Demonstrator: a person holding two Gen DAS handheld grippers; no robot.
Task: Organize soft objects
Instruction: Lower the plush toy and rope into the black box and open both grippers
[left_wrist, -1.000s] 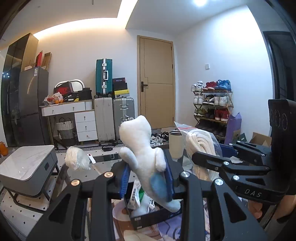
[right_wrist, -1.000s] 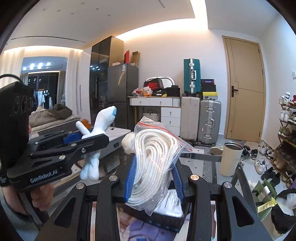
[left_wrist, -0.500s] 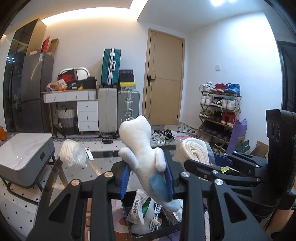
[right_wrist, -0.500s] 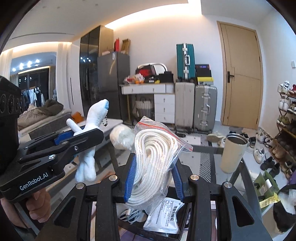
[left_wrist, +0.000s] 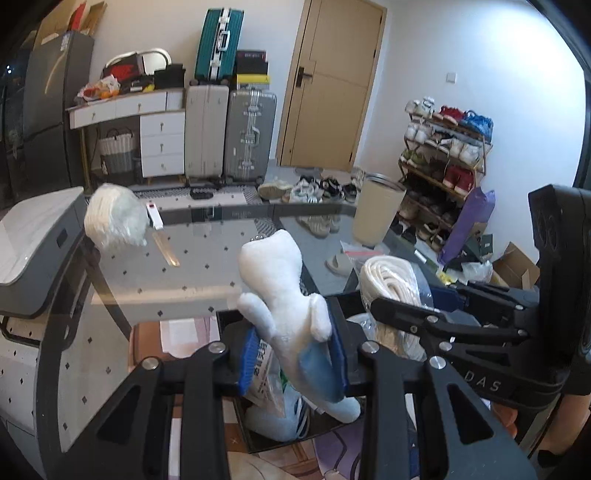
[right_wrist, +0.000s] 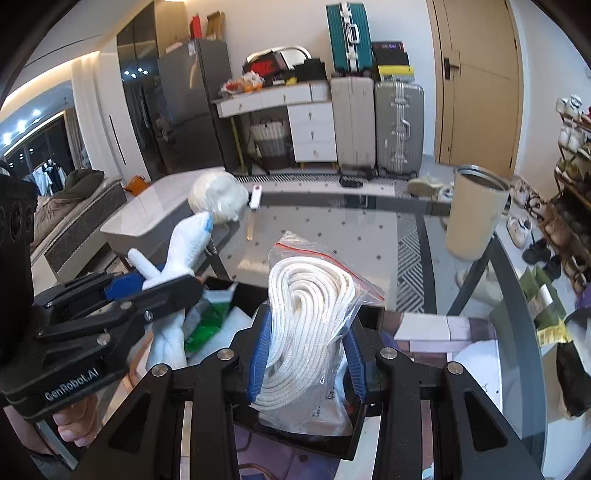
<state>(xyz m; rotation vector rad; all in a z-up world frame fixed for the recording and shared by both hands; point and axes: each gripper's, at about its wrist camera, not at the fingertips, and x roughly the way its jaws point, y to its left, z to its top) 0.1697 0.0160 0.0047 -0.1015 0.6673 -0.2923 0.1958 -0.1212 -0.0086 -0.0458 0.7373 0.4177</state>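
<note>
Glass table (left_wrist: 207, 266) fills mid-frame, black bin (right_wrist: 354, 439) at lower centre. Step, by my read: both loads over bin, drop pending. Left gripper (left_wrist: 293, 356) pinching plush (left_wrist: 284, 295), tilted upright; right gripper (right_wrist: 306, 354) pinching bagged rope (right_wrist: 314, 314), just beside. Next: lower, release inside bin walls. Another rope bundle (left_wrist: 112, 221) upper left on table.

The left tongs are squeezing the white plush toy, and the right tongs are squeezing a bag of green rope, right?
Almost. The rope in the bag is white, not green; the right wrist view shows it clearly. The rest is right: the left tongs squeeze the white plush toy, and the right tongs squeeze the bag.
</note>
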